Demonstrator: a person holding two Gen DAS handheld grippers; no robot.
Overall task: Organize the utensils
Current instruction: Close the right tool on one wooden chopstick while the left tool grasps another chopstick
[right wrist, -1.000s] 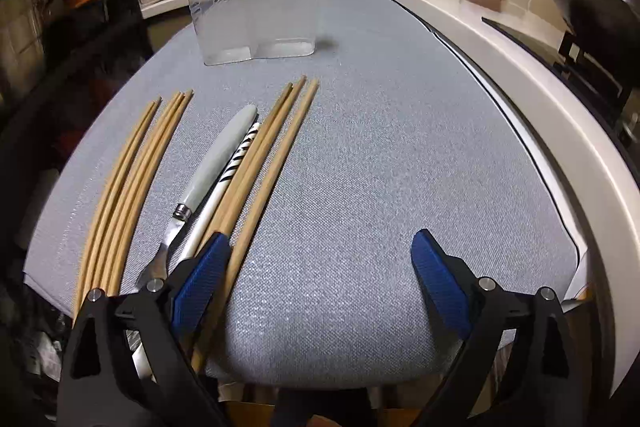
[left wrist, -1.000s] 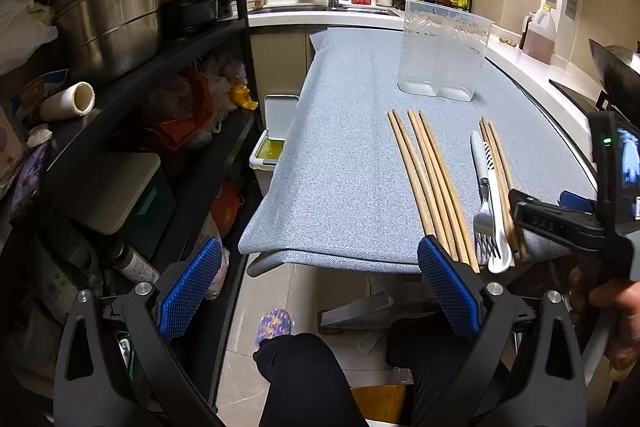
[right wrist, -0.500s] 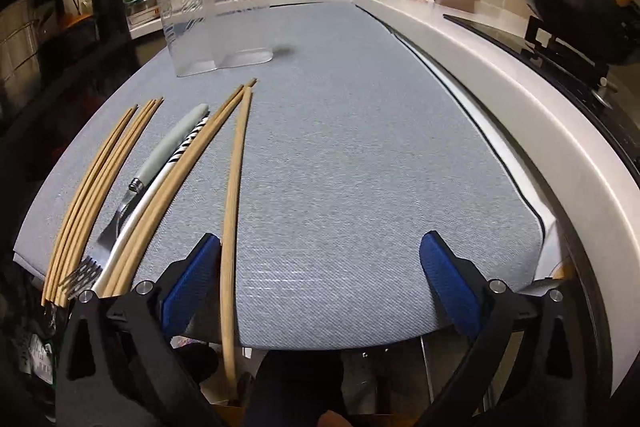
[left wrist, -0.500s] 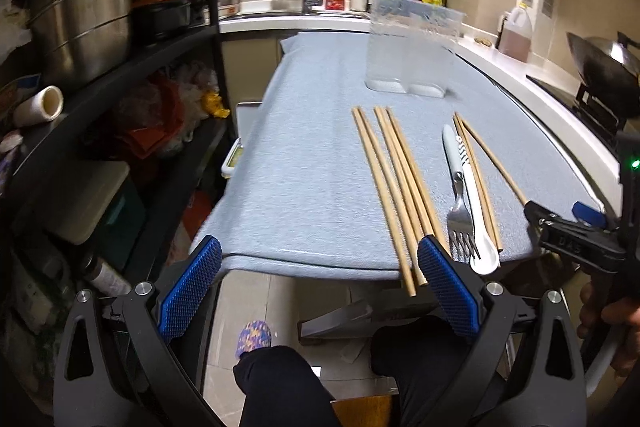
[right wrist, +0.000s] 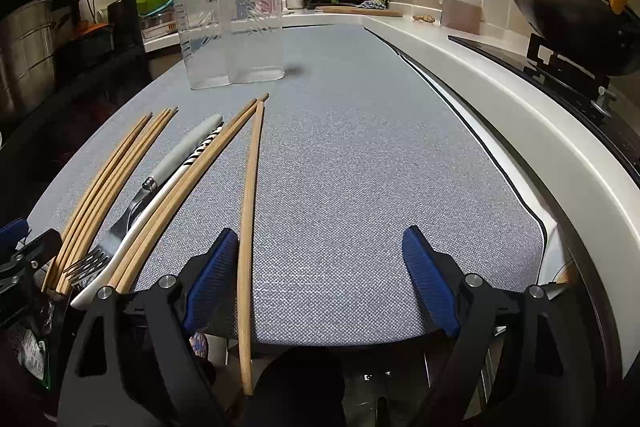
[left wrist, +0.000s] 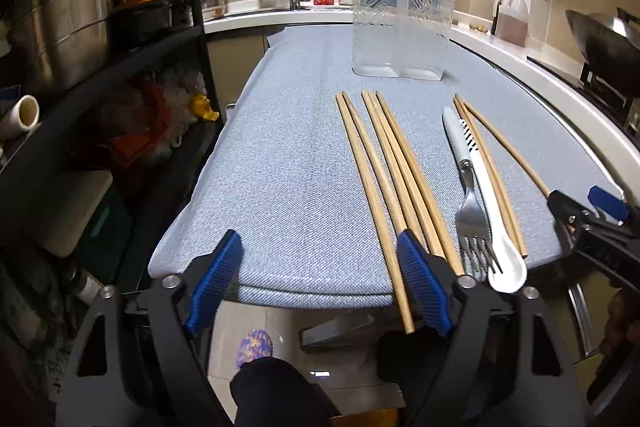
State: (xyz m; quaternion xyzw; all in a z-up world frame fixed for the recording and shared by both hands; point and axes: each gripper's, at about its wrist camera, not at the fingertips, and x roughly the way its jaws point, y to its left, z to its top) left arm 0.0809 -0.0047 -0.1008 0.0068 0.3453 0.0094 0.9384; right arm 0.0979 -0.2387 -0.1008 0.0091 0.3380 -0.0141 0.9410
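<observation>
Right tongs (right wrist: 320,283) closing, lone chopstick (right wrist: 251,195) beside left pad

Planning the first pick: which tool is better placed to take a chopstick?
Right. A splayed chopstick already lies between its closing jaws beside one finger; the left tool has its chopstick between its jaws too.

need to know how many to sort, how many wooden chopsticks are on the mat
8: five lie as a left bunch, two lie just right of the white spoon, and one lies splayed out inside the closing right gripper, untouched.
</observation>
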